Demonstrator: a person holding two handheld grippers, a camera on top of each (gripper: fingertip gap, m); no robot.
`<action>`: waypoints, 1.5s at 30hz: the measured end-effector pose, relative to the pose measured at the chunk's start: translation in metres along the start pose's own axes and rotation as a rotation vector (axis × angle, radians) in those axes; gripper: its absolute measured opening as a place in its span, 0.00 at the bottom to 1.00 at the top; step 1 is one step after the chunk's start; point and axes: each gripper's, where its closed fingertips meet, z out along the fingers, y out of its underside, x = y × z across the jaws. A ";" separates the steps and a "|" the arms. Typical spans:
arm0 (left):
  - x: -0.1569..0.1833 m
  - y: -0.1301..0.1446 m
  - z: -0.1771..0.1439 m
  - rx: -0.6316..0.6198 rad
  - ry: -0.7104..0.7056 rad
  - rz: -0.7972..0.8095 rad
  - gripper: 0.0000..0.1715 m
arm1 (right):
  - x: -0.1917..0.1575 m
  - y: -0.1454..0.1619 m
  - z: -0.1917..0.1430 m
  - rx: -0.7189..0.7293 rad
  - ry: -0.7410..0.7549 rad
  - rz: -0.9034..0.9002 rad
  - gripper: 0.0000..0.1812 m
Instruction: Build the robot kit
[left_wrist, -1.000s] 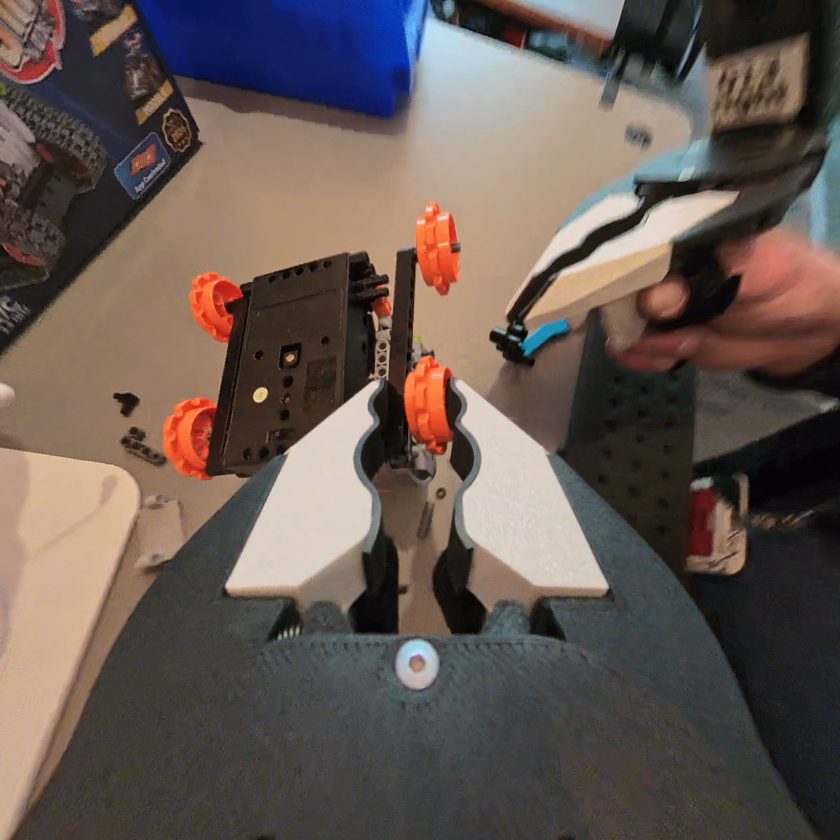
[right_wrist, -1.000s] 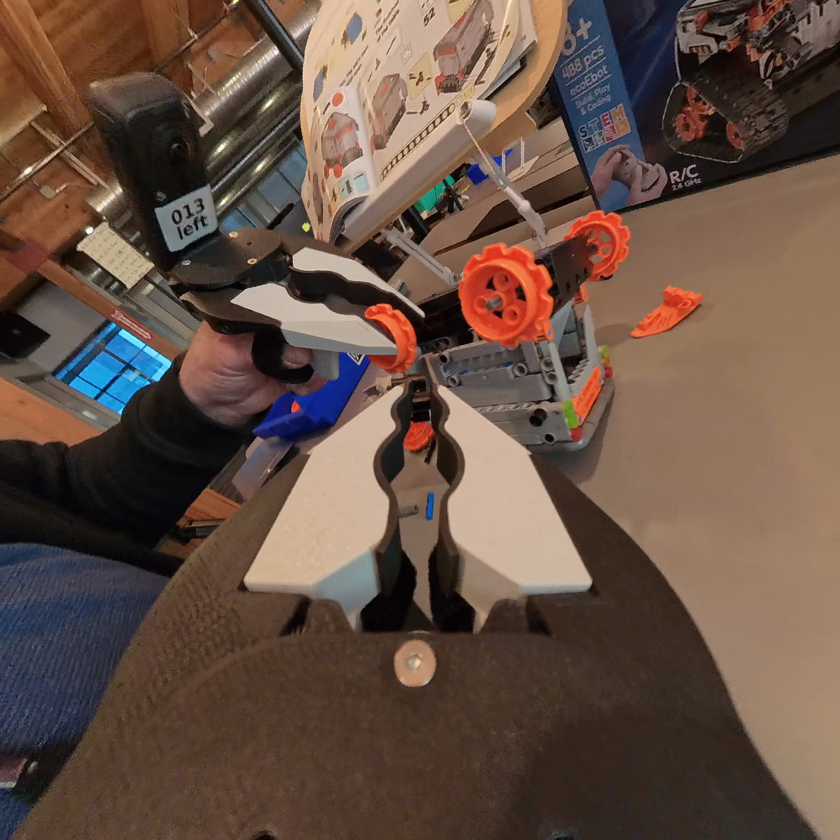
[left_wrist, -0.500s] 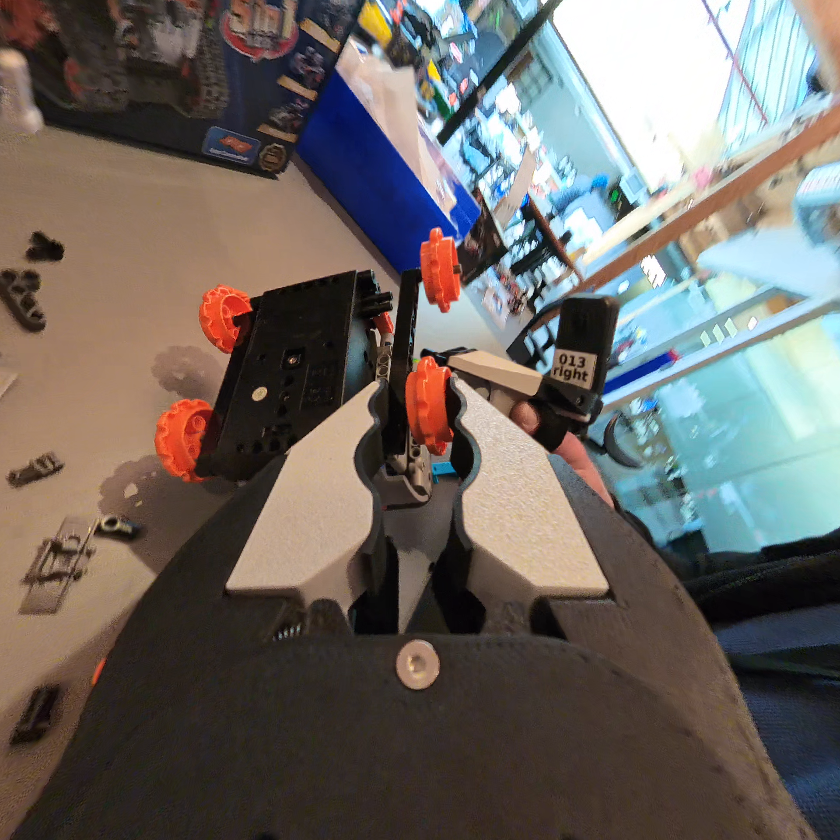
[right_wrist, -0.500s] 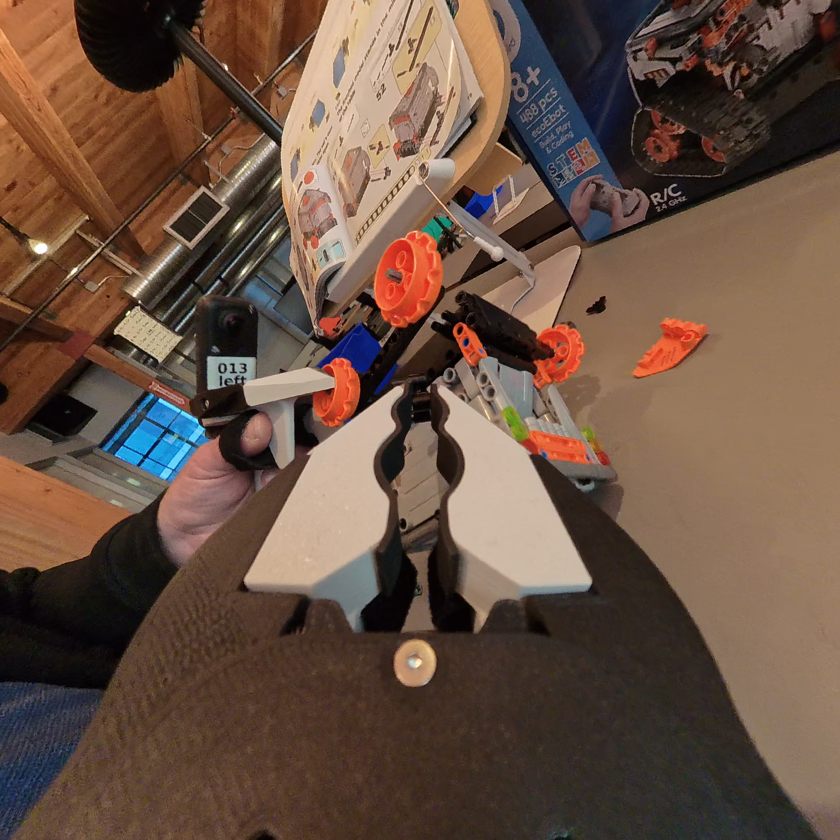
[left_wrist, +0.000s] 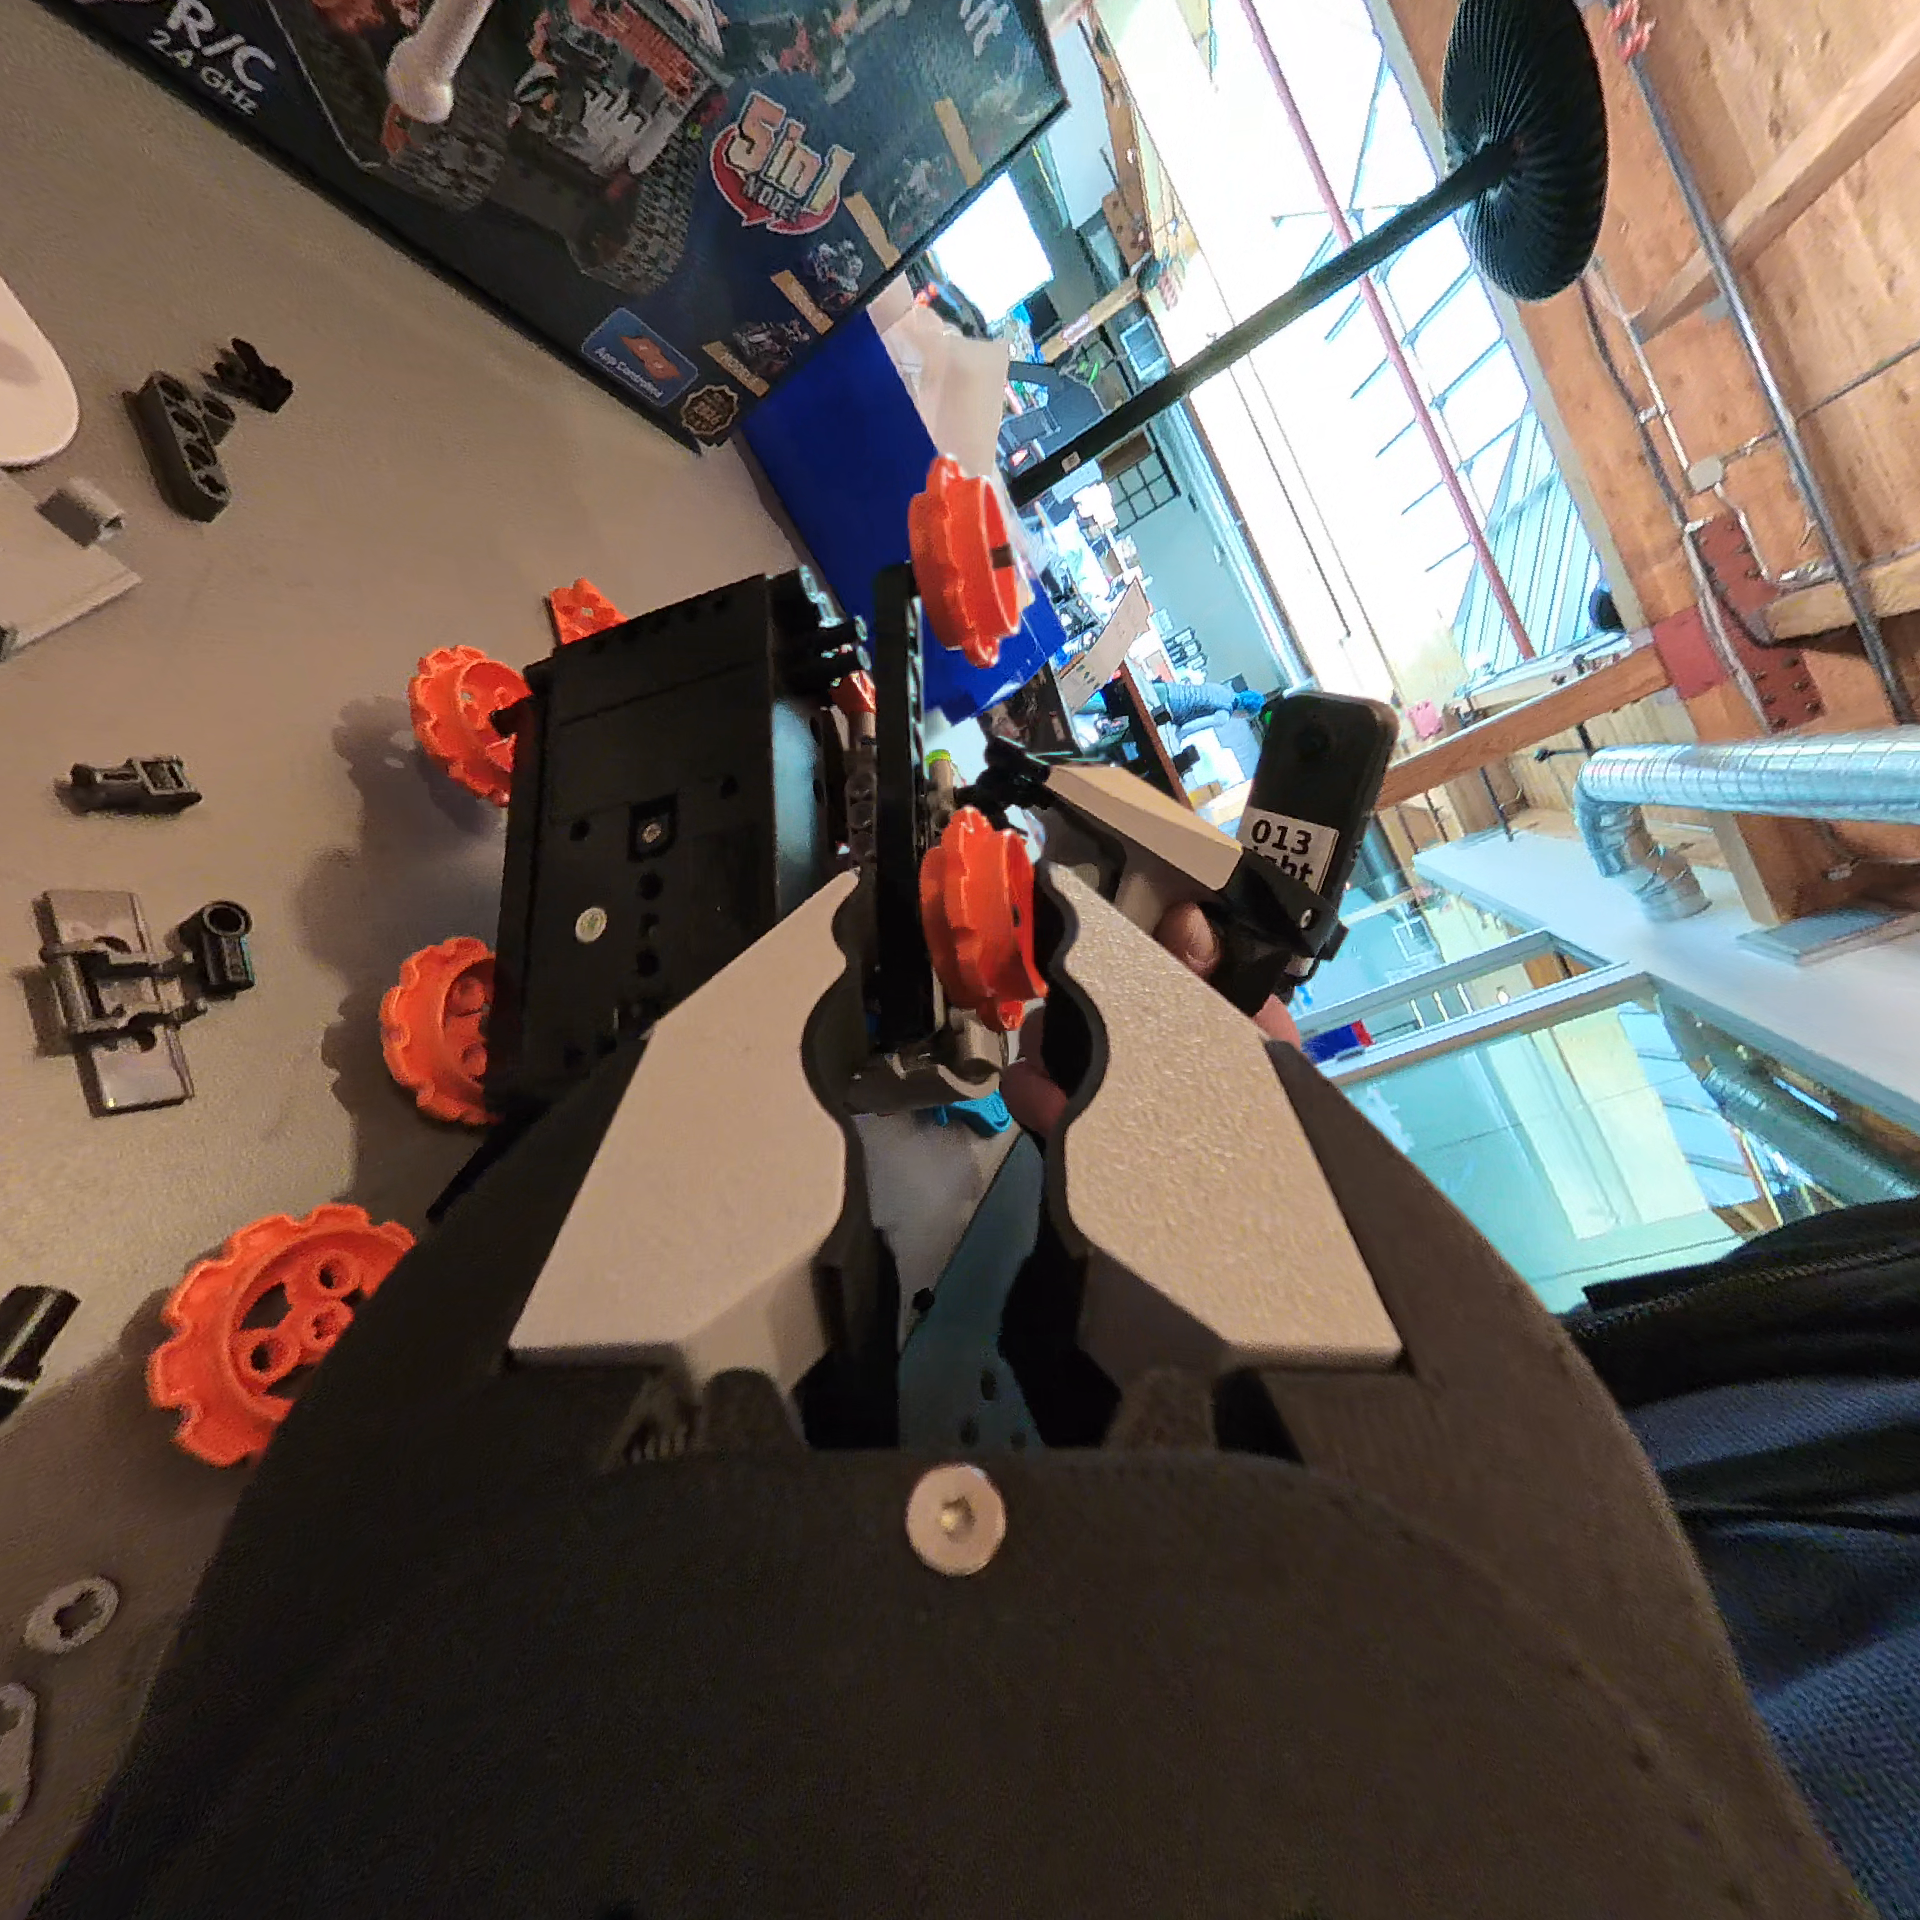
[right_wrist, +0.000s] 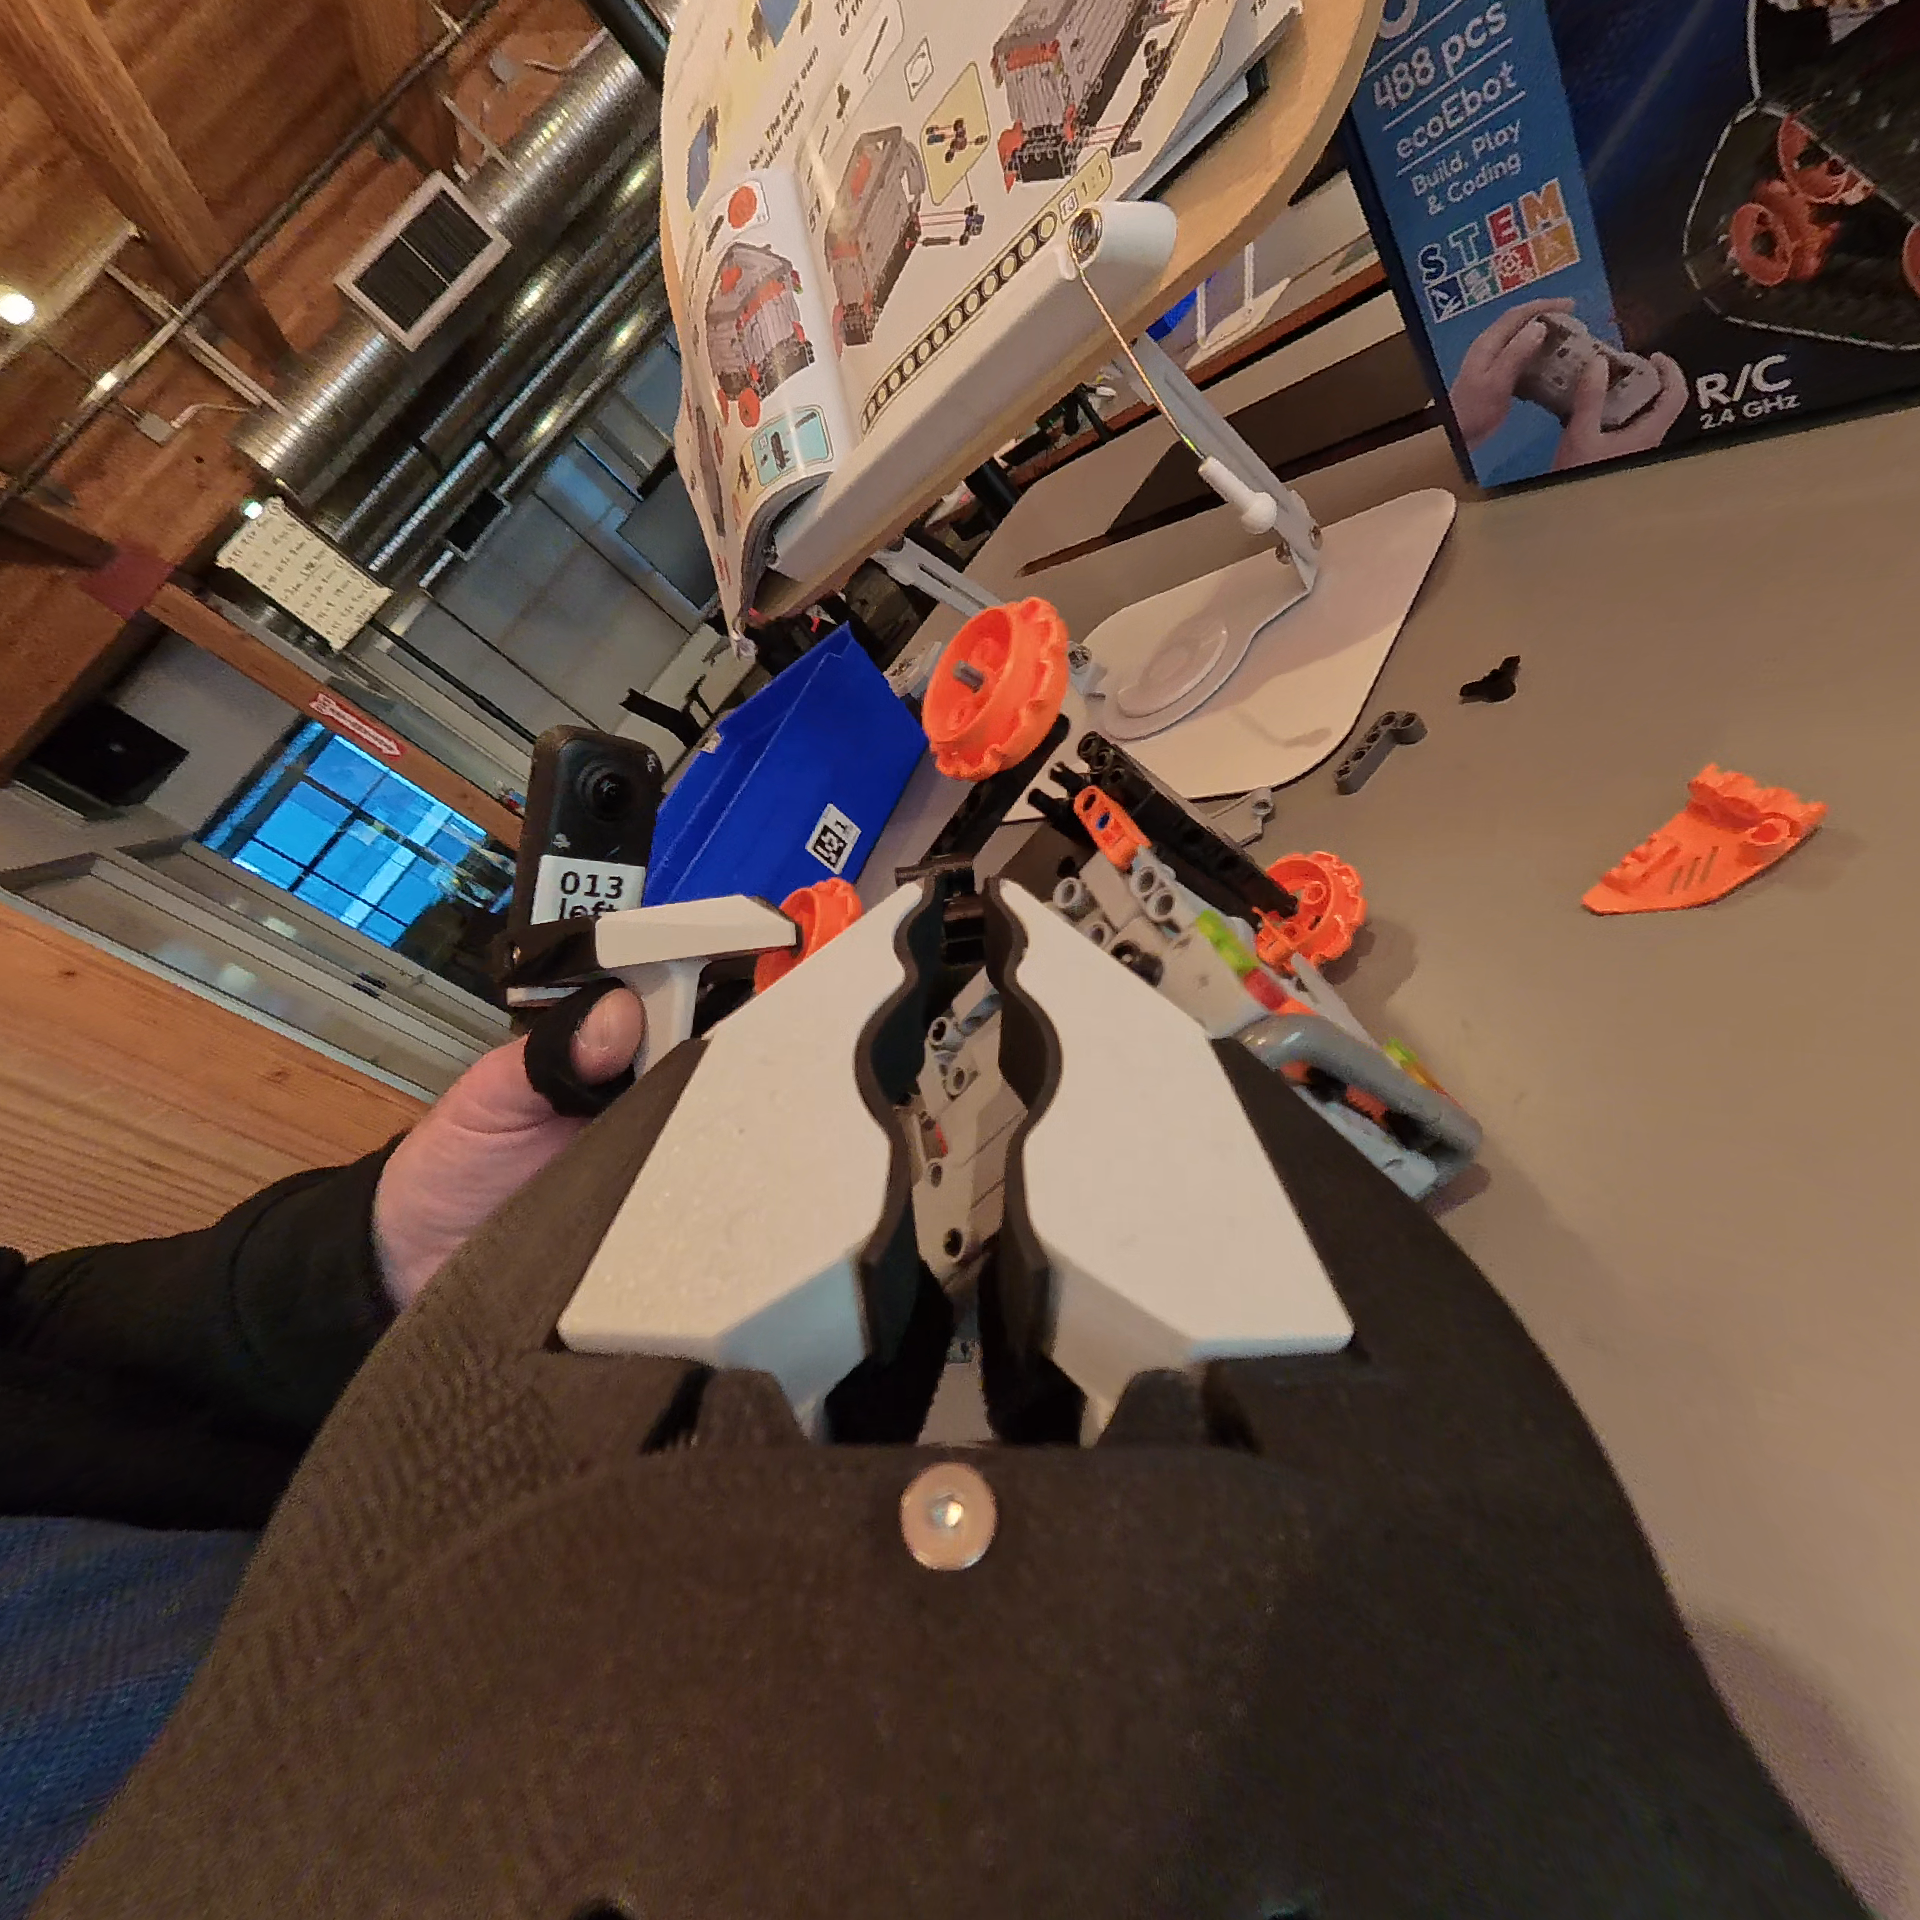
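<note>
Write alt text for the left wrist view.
The left gripper is shut on the brick vehicle, clamping an orange wheel and black beam. The right gripper holds a small black part against it.

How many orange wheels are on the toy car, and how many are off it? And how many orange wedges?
Wheels on the car: 4
Loose wheel: 1
Wedge: 1
Total: 6
</note>
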 end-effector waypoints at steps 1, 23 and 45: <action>0.001 -0.001 0.001 -0.012 0.001 0.012 0.19 | -0.001 0.000 0.000 0.004 -0.006 0.009 0.02; 0.052 0.003 0.025 -0.303 -0.252 1.217 0.13 | -0.038 -0.014 -0.010 0.069 -0.274 0.345 0.03; 0.045 -0.007 0.021 -0.365 -0.287 1.058 0.03 | -0.038 -0.011 -0.019 -0.090 0.021 -0.461 0.09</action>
